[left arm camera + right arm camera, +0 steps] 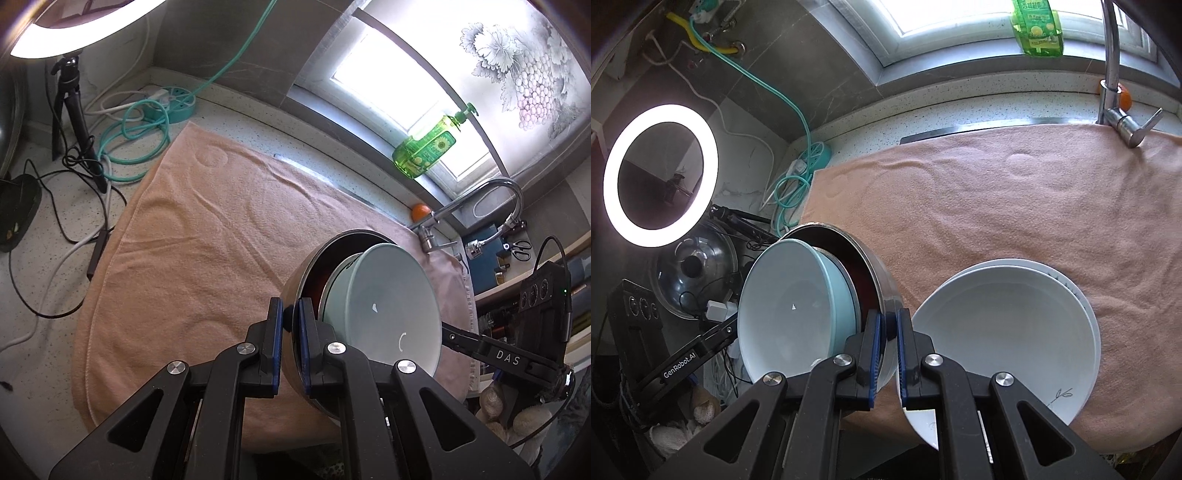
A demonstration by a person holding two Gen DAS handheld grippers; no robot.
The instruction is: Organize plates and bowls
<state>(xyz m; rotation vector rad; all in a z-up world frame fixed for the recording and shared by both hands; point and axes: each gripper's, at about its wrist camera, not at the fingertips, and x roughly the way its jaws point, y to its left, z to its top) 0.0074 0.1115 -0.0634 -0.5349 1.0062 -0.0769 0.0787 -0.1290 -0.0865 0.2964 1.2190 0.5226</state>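
Both tools, left tool (291, 319) and right tool (888, 328), clamped on opposite rims of the steel bowl (295, 291) nesting the blue bowl (384, 306), tilted above the towel (192, 236): level, lift together, lower beside the white plates (1008, 332).

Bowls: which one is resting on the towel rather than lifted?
The white bowl with the small leaf sprig, stacked on the towel. The pale blue bowl is nested in the steel bowl both tools hold.
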